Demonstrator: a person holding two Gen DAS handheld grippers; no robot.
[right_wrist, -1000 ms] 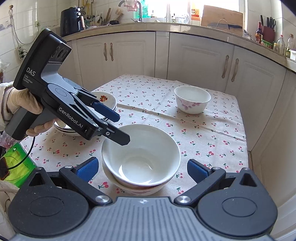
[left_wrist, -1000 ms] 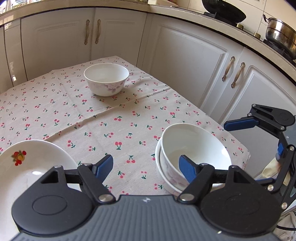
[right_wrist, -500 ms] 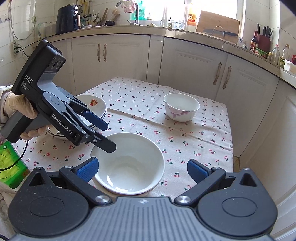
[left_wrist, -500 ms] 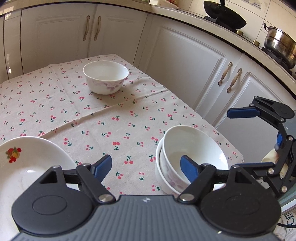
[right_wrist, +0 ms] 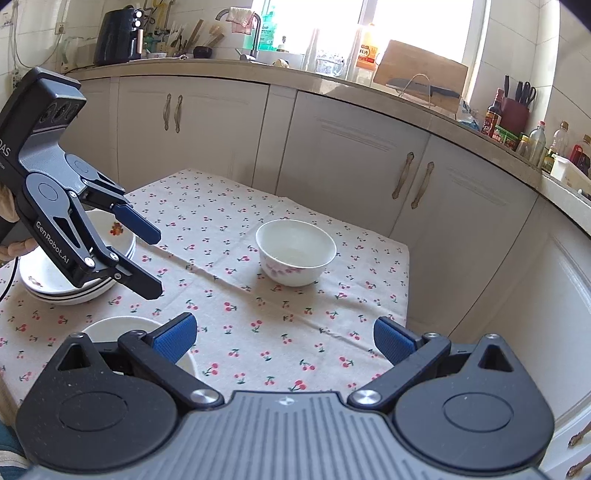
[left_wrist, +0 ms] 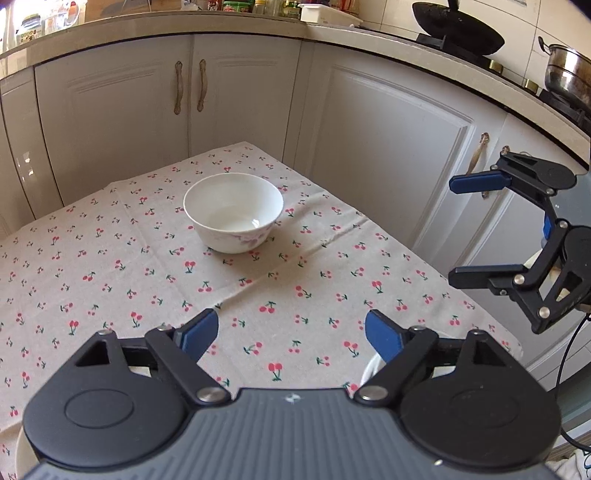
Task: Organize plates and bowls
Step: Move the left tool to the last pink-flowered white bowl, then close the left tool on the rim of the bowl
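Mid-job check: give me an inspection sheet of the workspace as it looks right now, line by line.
Surface: table under a cherry-print cloth, creased across the middle.
Job's things: small floral bowl standing alone, upright, empty; nested bowls at the near edge, partly hidden; stack of plates at the left.
Clutter: nothing seen on the cloth.
Grippers: left gripper open, empty, above the plate stack; right gripper open, empty, off the table's right edge.
Cables: black cable hanging below the right gripper.
Surroundings: white cabinets; wok and steel pot on the stove; crowded countertop.
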